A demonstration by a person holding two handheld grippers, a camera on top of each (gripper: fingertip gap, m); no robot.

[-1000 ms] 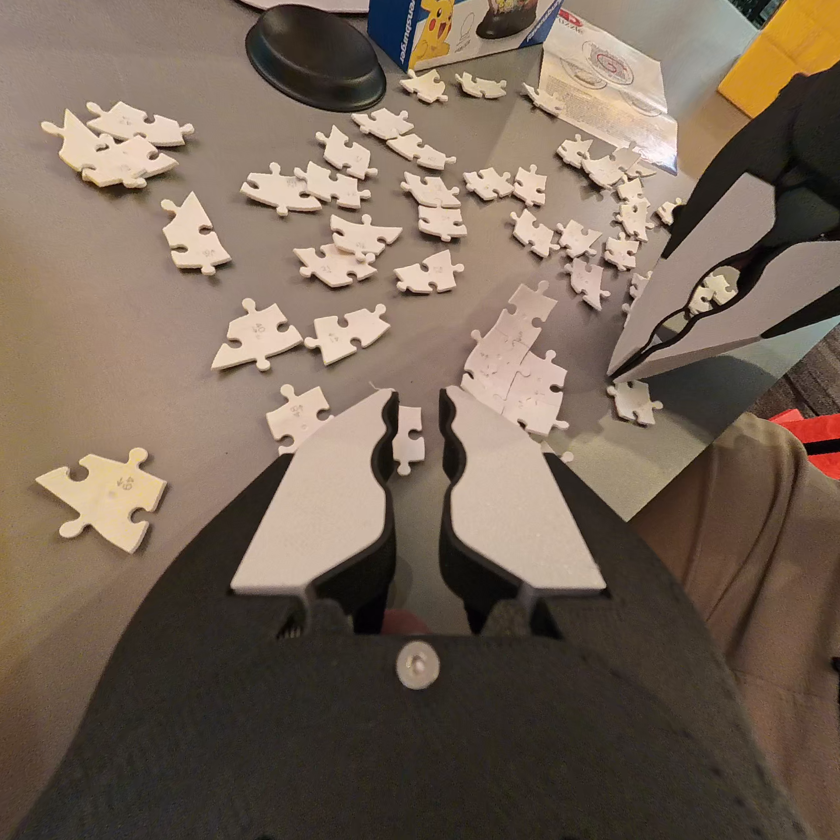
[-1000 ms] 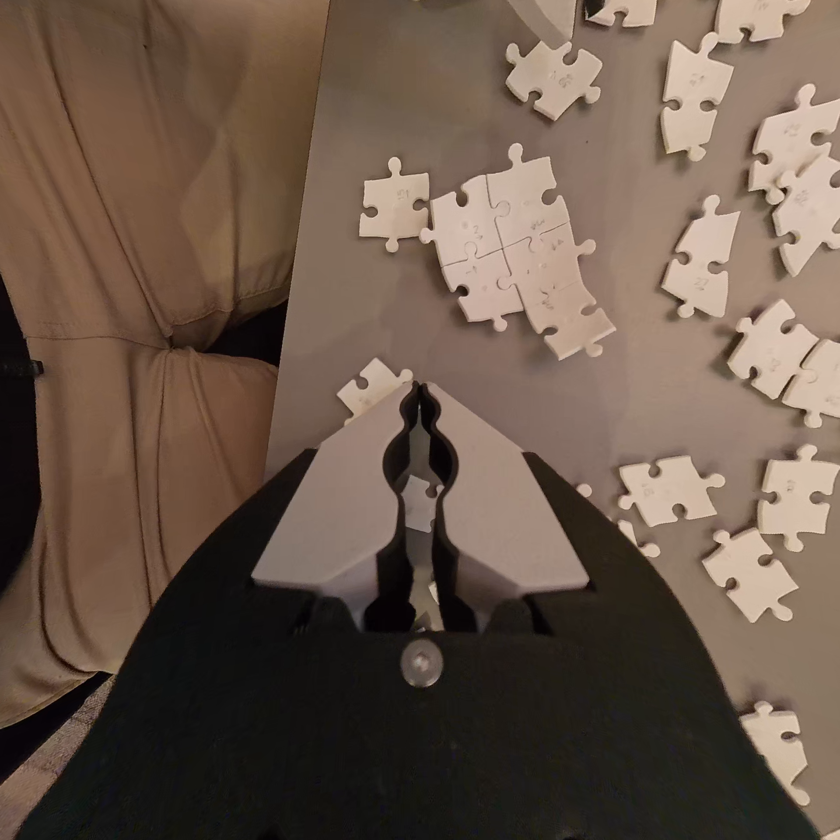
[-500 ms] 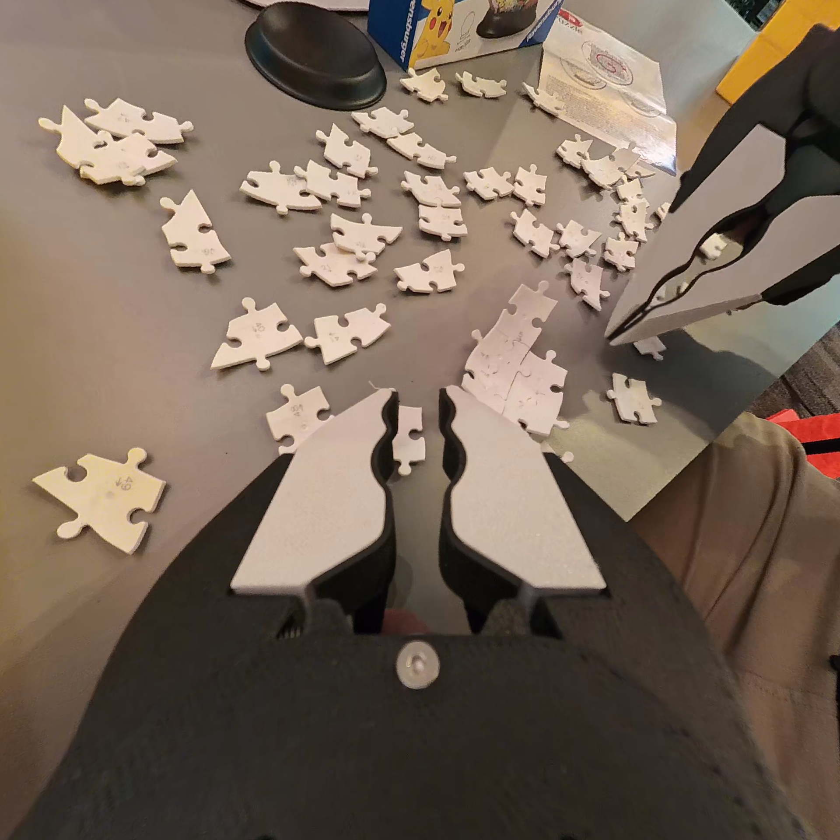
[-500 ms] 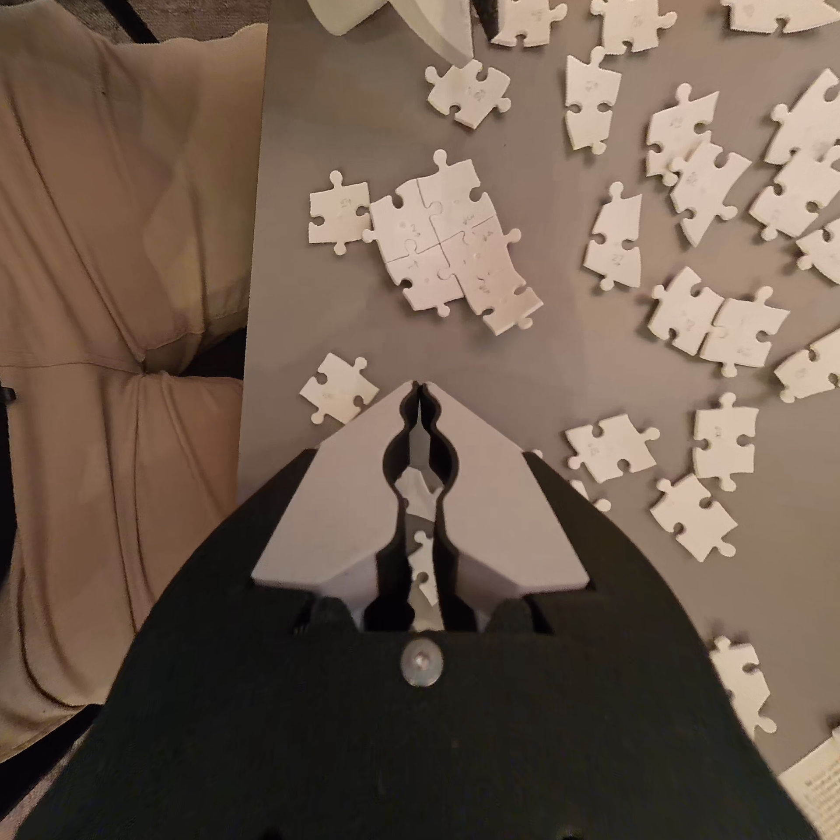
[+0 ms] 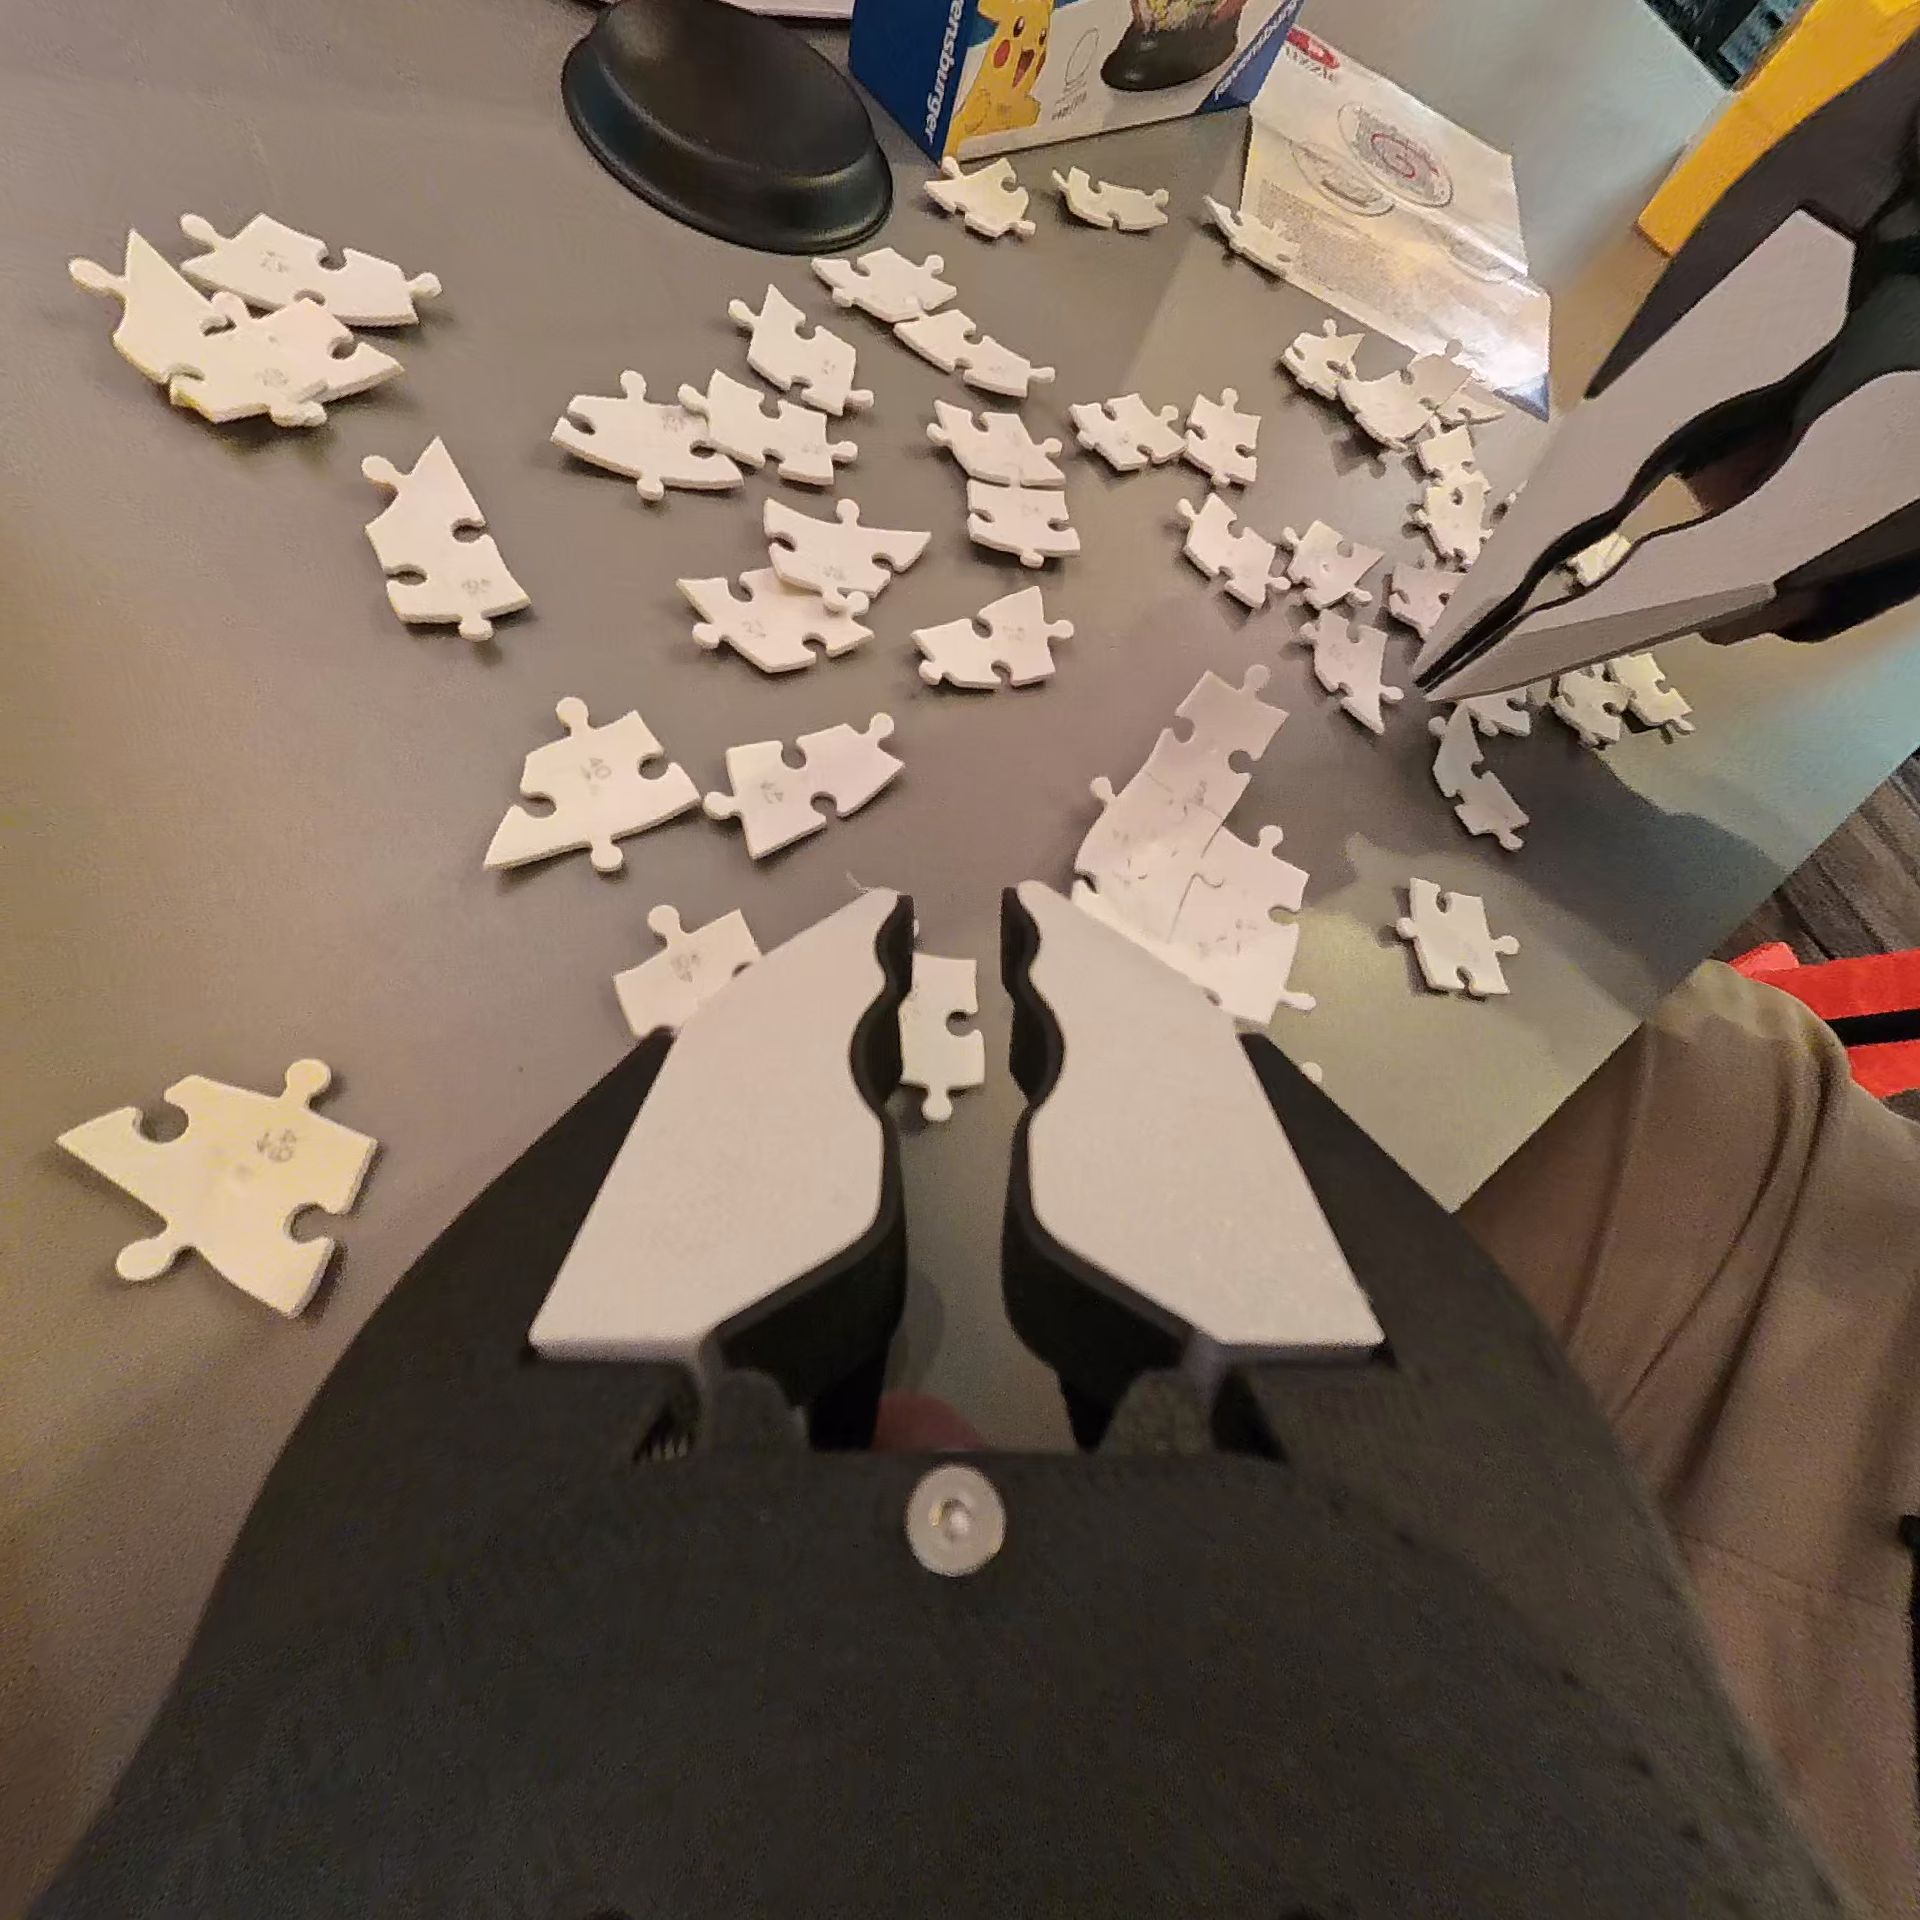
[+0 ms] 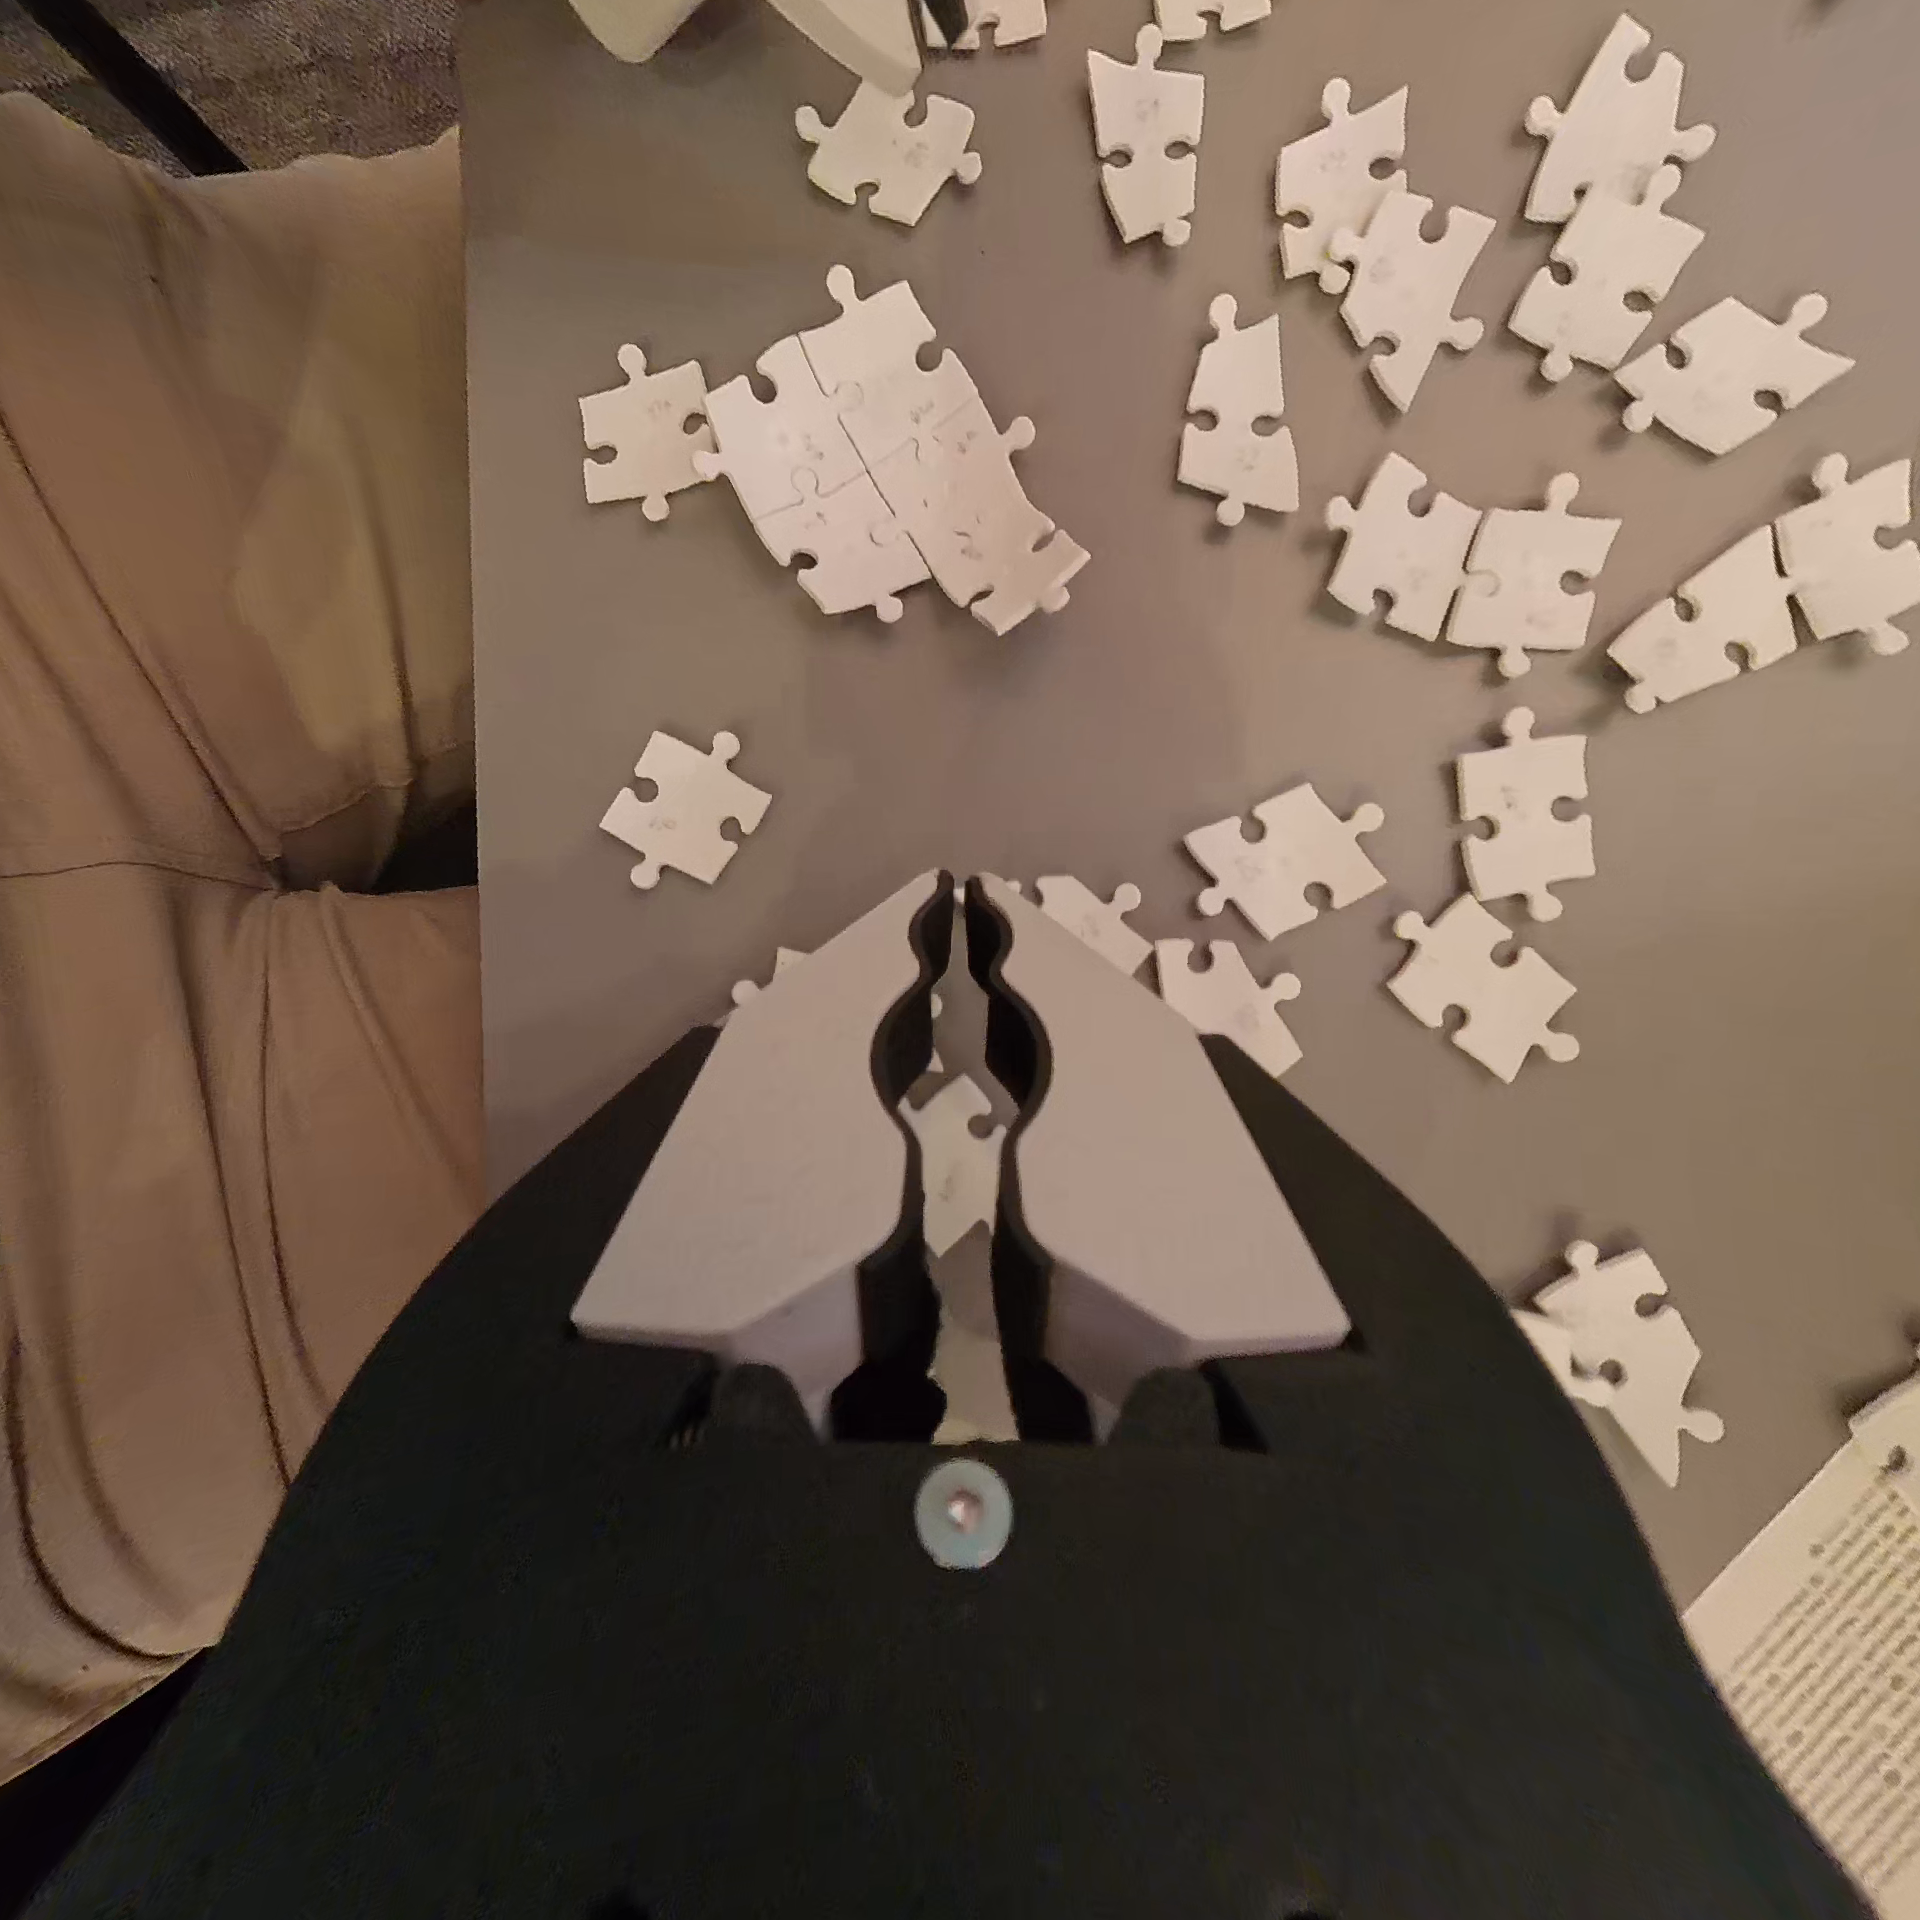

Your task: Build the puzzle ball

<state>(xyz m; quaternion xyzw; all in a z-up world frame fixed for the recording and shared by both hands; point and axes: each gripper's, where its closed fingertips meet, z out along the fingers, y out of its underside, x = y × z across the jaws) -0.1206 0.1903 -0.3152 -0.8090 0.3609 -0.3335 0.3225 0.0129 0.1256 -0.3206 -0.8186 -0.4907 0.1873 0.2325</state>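
Fingers of right gripper (image 6: 957, 883) pinched together, empty, scouting above loose pieces (image 6: 1283, 858). Left gripper (image 5: 956, 909) slightly parted, holding nothing, waits above one piece (image 5: 940, 1023) beside joined patch (image 6: 883, 478), likely next.

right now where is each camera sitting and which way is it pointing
Left wrist view: on the left gripper, jaws apart, facing across the table toward the black stand; tan clothing at right.
Right wrist view: on the right gripper, tips shut, looking down at the table edge; tan clothing at left.
Shared: the joined cluster, and each other's gripper.
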